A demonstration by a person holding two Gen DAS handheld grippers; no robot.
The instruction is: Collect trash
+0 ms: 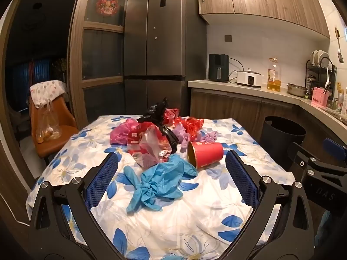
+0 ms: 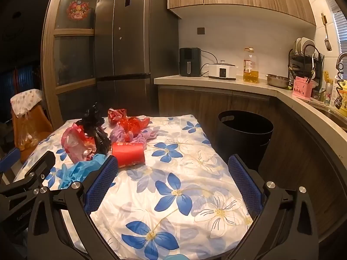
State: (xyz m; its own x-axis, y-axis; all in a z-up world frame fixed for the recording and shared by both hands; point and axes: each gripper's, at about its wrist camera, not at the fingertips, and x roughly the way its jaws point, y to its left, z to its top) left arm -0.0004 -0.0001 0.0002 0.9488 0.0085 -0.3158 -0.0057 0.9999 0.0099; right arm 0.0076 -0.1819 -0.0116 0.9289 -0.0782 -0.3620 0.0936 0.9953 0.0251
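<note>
**A:** Blue gloves (image 1: 158, 184) lie crumpled dead ahead of my left gripper (image 1: 171, 171), its fingers spread wide and empty, the wad between them and just beyond.

**B:** And the red cup (image 1: 205, 154)?

**A:** On its side right of the gloves, long axis running left-right. My right gripper (image 2: 173, 173), also spread and empty, faces bare surface (image 2: 184, 195); the bin (image 2: 245, 138) stands off its far-right edge. I judge left is nearer.
</note>
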